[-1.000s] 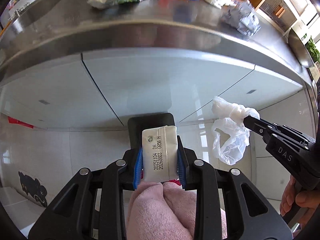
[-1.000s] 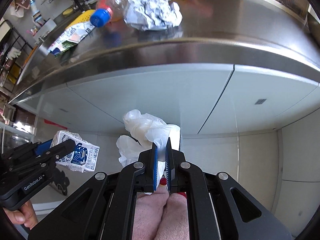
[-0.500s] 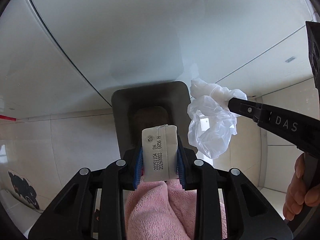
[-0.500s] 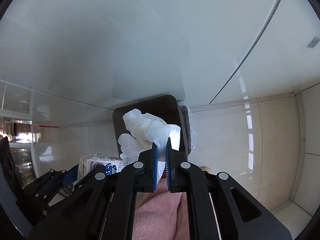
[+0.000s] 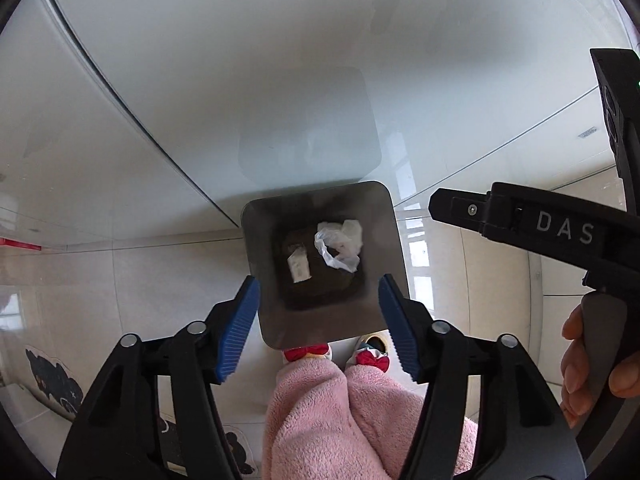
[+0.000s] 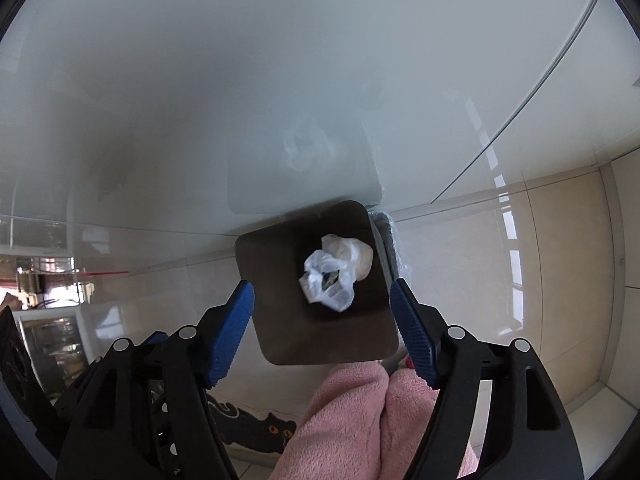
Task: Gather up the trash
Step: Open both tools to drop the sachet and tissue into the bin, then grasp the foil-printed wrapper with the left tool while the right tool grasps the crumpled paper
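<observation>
Both hand-held grippers point almost straight down over a dark, rounded-square trash bin (image 5: 320, 332) with smooth, dull walls, standing on glossy cream floor tiles (image 5: 160, 272) against a pale, sleek cabinet front (image 5: 240, 60). The left hand-held gripper (image 5: 319, 324) is released, its jaws opening, ribbed blue pads (image 5: 236, 332) at 9 and 3 o'clock of the bin's mouth with nothing between them. The right hand-held gripper (image 6: 322, 330) is likewise released and opening, its pads empty. Down in the bin lie a small boxy white carton (image 5: 299, 267) and, just beside it at 2 o'clock, a crumpled, filmy white plastic bag (image 5: 339, 247); whether the two touch cannot be told. Fluffy pink trouser legs (image 5: 340, 420) show at 6 o'clock, with red bows on the slippers (image 5: 372, 360).
</observation>
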